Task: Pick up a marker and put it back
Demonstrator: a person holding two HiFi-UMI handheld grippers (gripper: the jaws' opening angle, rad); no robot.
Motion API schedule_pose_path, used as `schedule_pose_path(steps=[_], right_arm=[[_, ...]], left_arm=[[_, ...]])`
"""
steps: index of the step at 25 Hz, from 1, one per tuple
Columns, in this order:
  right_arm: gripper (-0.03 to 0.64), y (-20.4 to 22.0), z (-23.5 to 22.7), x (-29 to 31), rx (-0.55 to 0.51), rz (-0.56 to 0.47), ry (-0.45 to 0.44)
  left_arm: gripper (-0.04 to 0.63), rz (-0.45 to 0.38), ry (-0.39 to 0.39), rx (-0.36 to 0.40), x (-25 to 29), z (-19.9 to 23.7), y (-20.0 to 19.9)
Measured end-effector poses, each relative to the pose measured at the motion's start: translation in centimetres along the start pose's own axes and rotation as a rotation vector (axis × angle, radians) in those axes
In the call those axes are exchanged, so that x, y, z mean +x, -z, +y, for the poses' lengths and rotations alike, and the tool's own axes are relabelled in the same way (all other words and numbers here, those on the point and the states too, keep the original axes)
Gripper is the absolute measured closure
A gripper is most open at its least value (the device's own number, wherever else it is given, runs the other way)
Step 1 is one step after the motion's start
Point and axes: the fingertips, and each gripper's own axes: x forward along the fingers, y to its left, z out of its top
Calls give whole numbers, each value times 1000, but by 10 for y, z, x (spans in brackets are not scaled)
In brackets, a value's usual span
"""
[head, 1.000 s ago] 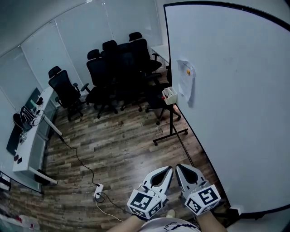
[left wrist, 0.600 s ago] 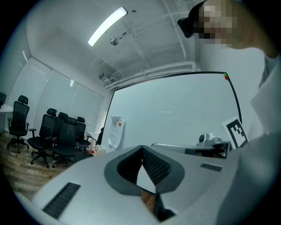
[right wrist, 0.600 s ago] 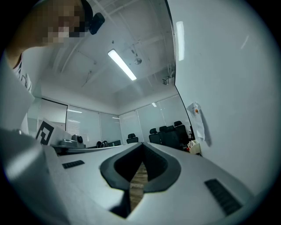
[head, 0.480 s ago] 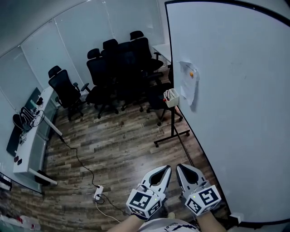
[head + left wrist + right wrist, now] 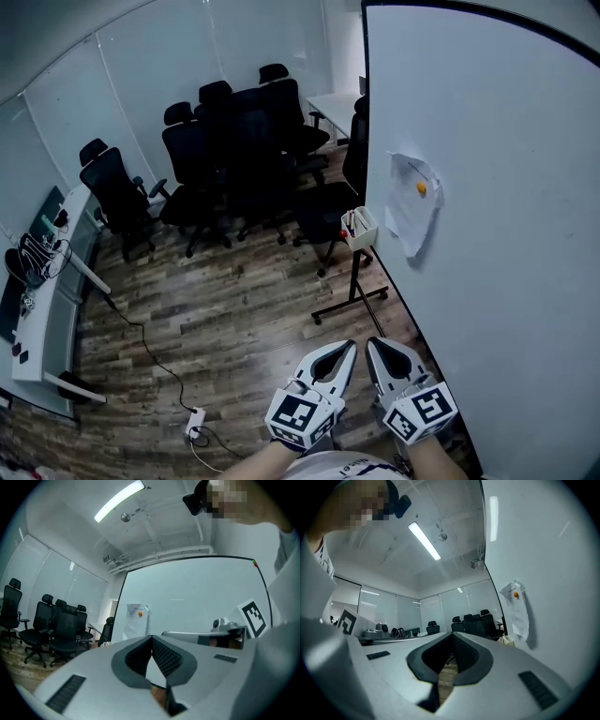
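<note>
On your right, the whiteboard [image 5: 497, 281] was white with a thin black edge. Its paper sheet [image 5: 411, 214] was white under an orange magnet [image 5: 421, 188], and the white tray [image 5: 365, 231] showed red and dark markers [image 5: 350, 222]. The chairs [image 5: 225, 141] were black, the floor [image 5: 234, 309] brown-grey wood planks, the desk [image 5: 42, 323] white. Your left gripper [image 5: 348, 349] and right gripper [image 5: 372, 344] were pale grey with dark grey ribbed pads [image 5: 165, 656], their cubes [image 5: 300, 417] patterned in black and white squares.
</note>
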Motion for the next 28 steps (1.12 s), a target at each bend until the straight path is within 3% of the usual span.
schedule_pose_path(steps=[11, 20, 28], right_arm=[[604, -5, -47, 117, -22, 8, 75], [604, 8, -130, 189, -14, 29, 100], [603, 36, -208, 267, -56, 100, 96]], left_arm=[[584, 18, 60, -6, 71, 108, -16], [584, 42, 40, 3, 146, 162, -10], [584, 110, -26, 9, 221, 214, -3]])
